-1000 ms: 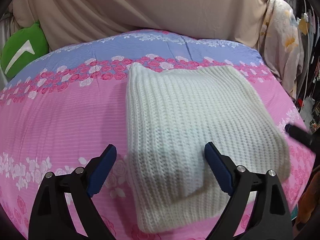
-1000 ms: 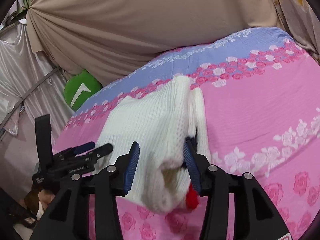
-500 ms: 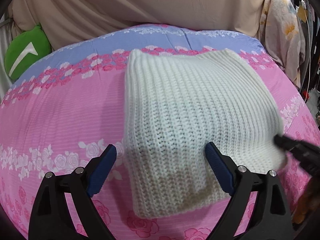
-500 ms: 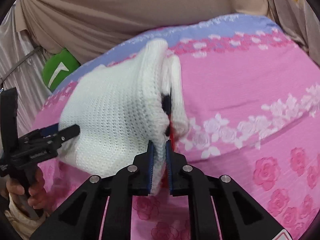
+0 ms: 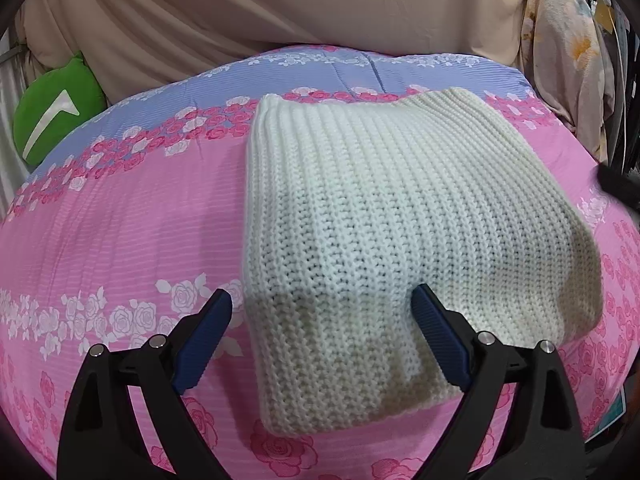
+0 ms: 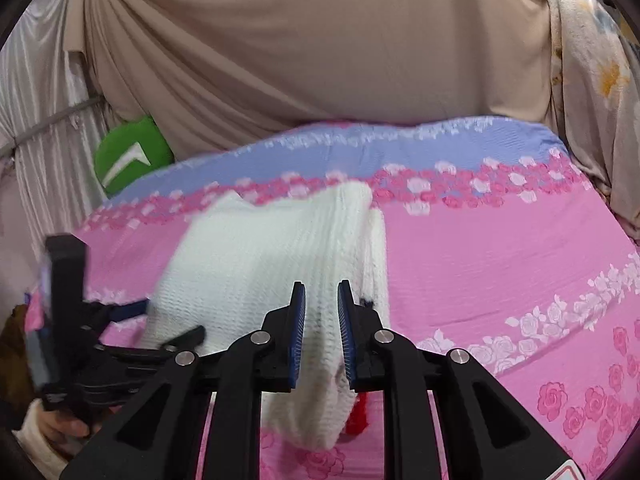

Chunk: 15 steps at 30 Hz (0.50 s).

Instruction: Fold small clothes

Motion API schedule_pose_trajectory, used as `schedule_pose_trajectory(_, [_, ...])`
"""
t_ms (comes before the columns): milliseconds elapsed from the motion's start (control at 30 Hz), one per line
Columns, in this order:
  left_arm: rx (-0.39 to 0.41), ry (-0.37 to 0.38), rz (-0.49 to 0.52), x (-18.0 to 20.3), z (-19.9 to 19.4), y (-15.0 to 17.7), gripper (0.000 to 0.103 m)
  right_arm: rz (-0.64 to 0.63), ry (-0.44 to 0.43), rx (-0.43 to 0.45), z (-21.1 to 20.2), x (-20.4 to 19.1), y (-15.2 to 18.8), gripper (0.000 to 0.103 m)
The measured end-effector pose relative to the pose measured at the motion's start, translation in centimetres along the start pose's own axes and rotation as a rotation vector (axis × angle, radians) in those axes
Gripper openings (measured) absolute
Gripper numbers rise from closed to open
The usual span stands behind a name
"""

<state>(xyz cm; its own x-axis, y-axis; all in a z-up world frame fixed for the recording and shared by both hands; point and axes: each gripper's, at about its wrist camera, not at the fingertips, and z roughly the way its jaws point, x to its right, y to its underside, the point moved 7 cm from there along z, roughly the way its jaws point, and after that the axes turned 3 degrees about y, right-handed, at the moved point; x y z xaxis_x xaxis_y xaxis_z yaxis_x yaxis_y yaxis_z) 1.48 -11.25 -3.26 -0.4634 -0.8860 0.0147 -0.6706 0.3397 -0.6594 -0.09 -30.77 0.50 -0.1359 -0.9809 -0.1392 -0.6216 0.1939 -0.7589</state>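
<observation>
A folded white knit garment (image 5: 384,216) lies on the pink flowered bedspread (image 5: 120,224). My left gripper (image 5: 322,304) is open, its blue-padded fingers on either side of the garment's near left corner. In the right wrist view the garment (image 6: 256,264) is lifted at its near edge. My right gripper (image 6: 321,312) has its jaws close together with that white edge between them. A red bit (image 6: 358,420) shows under the fold. The left gripper also shows in the right wrist view (image 6: 132,320).
A beige curtain (image 5: 280,12) hangs behind the bed. A green cushion (image 5: 52,116) sits at the far left. Flowered fabric (image 5: 560,60) hangs at the right. The bedspread has a lilac band (image 6: 400,148) along its far side.
My right gripper closed on the garment's edge, then its jaws parted slightly while still around it. The left gripper moved closer to the garment's near corner and stayed open.
</observation>
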Motion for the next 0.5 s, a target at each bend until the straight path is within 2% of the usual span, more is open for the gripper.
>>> schedule_pose_trajectory(33, [-0.001,0.002,-0.001,-0.1,0.0,0.0,0.09,-0.005,0.016,-0.087,3.1,0.4,1.5,0.018])
schedule_pose_trajectory(67, [-0.002,0.002,-0.001,-0.1,0.0,0.1,0.09,0.01,0.002,-0.108,4.6,0.7,2.2,0.018])
schedule_pose_trajectory(100, [-0.003,0.0,-0.001,-0.2,0.1,0.1,0.091,0.034,-0.016,-0.081,4.6,0.9,2.2,0.018])
schedule_pose_trajectory(133, [-0.003,-0.001,-0.001,-0.3,0.1,0.0,0.091,0.05,-0.023,-0.095,4.2,0.9,1.8,0.018])
schedule_pose_trajectory(200, [-0.004,0.002,-0.001,-0.3,0.0,0.0,0.091,0.053,-0.036,-0.047,2.1,0.2,0.3,0.021])
schedule_pose_trajectory(267, [-0.004,0.007,-0.005,-0.3,0.0,-0.1,0.091,0.022,-0.093,0.002,-0.2,-1.6,-1.1,0.021])
schedule_pose_trajectory(367, [-0.004,0.008,-0.009,-0.2,0.1,-0.1,0.091,-0.032,-0.159,0.009,-1.0,-4.0,-1.4,0.021])
schedule_pose_trajectory(433, [-0.006,0.012,-0.013,-0.3,0.1,-0.1,0.091,-0.068,-0.123,-0.041,1.3,-4.7,-0.4,0.021])
schedule_pose_trajectory(500, [-0.004,0.015,-0.018,-0.4,-0.3,0.0,0.091,-0.08,-0.099,-0.138,4.7,-4.6,1.3,0.021])
